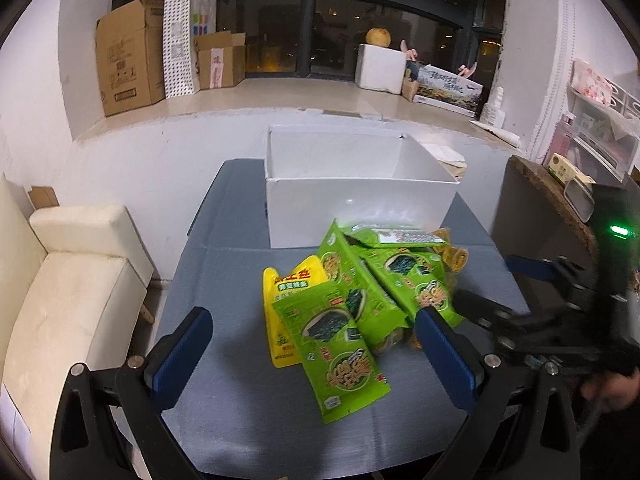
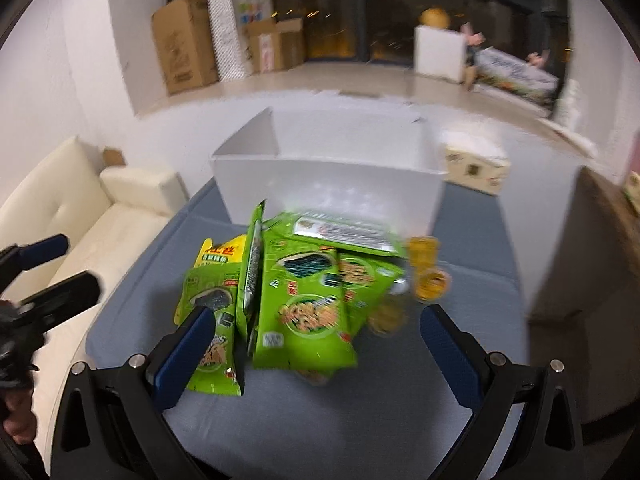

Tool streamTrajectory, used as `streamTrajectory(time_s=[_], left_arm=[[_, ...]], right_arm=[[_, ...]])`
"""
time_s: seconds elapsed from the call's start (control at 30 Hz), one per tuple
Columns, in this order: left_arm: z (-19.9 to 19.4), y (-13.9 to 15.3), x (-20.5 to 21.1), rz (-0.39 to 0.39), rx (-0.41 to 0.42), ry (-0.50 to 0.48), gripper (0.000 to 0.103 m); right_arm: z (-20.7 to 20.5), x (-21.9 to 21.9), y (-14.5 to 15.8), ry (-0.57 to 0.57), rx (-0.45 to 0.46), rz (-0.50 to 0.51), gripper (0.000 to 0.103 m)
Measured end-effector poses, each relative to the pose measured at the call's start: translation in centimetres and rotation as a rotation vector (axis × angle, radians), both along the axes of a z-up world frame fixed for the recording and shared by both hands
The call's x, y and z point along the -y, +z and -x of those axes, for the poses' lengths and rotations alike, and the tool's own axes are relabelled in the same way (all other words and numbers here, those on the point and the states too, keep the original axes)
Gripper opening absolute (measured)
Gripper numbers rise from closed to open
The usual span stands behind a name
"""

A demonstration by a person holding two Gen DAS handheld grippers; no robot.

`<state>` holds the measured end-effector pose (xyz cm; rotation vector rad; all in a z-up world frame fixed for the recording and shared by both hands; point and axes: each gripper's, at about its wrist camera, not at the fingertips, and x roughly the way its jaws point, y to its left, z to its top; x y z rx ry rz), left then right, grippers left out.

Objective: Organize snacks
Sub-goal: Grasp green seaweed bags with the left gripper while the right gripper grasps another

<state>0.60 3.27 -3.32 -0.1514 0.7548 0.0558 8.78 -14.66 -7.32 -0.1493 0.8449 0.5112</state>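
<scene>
From the left wrist, the left gripper (image 1: 314,350) hangs spread and empty over a heap of green snack packets (image 1: 360,300) on the grey worktop (image 1: 224,264) — just before the white box (image 1: 362,202).

From the right wrist, the right gripper (image 2: 316,350) is likewise spread, empty, above that blurred heap — small yellow packets (image 2: 428,276) right of it.

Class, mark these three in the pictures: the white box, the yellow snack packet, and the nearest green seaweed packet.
white box (image 1: 360,212), left wrist view, front wall.
yellow snack packet (image 1: 280,280), left wrist view, upper printed face.
nearest green seaweed packet (image 1: 336,356), left wrist view, middle of its face.
</scene>
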Motion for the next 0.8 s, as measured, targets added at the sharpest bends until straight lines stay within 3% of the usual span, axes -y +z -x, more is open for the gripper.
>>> streamTrajectory(time_s=[0.13, 0.27, 0.37, 0.47, 0.5, 0.53, 0.6, 0.8], left_arm=[[-0.3, -1.1, -0.8, 0.021, -0.054, 0.012, 0.103], [-0.7, -2.3, -1.4, 0.051, -0.073, 0.013, 0.103], [-1.0, -3.2, -1.5, 0.074, -0.076, 0.008, 0.103], [-1.5, -4.1, -1.6, 0.096, -0.083, 0.003, 0.103], [-1.7, -4.5, -1.6, 0.1, -0.093, 0.003, 0.103], [-1.9, -4.9, -1.8, 0.105, -0.099, 0.003, 0.103], [-2.6, -5.9, -2.0, 0.12, -0.12, 0.004, 0.103], [-4.0, -9.7, -1.0, 0.143, -0.208, -0.027, 0.103]], right_arm=[[-3.8, -1.3, -3.3, -0.017, -0.087, 0.022, 0.103], [-5.7, -1.6, -5.4, 0.005, -0.2, -0.041, 0.103], [-5.7, -2.2, -6.3, 0.032, -0.218, -0.057, 0.103], [-5.8, -2.9, -7.3, 0.024, -0.214, 0.016, 0.103], [-5.7, -3.0, -7.5, 0.028, -0.213, 0.022, 0.097], [-5.5, -3.0, -7.4, 0.033, -0.208, 0.02, 0.083], [-5.1, -2.8, -6.9, 0.037, -0.193, 0.01, 0.074], [-3.8, -1.1, -5.4, 0.041, -0.212, -0.056, 0.073]])
